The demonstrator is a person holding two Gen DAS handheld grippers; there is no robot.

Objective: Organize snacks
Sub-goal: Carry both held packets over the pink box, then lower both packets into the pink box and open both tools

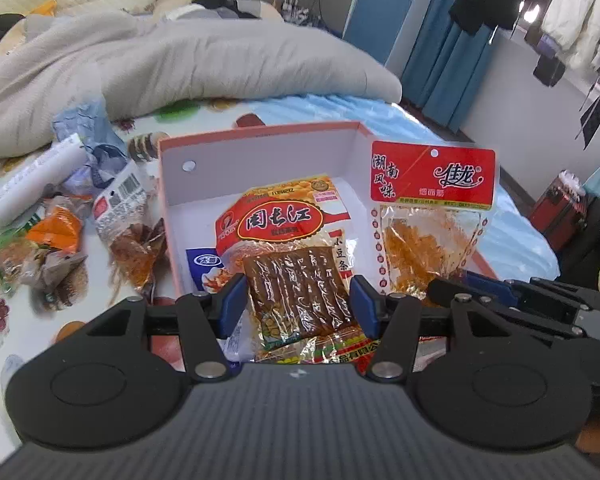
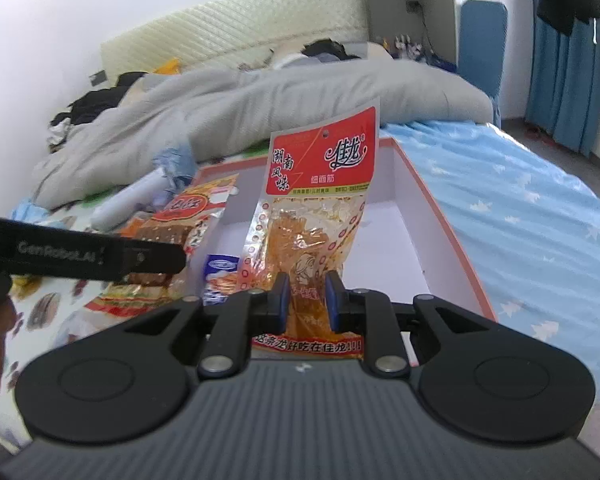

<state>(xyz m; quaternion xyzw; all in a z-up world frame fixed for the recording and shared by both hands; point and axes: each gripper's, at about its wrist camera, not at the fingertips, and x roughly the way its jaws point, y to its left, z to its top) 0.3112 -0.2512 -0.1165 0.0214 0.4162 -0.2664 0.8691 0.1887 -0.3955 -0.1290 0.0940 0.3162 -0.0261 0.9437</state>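
A bed (image 1: 380,108) w/ grey duvet (image 1: 180,60) is seen beneath a pink-rimmed white box (image 1: 260,136). A loose snack pile (image 1: 60,232) lies left of the box, on the sheet. A brown-strip snack pack (image 1: 296,256) is gripped at its lower part by the left gripper (image 1: 298,304), jaws approx. half open, pads pressed on both pack edges; pack is held over the box. A red-header orange snack pack (image 2: 320,208) is pinched upright in the right gripper (image 2: 306,300), jaws nearly closed, at the box's near-right side. A blue-white packet (image 1: 208,268) lies inside the box.
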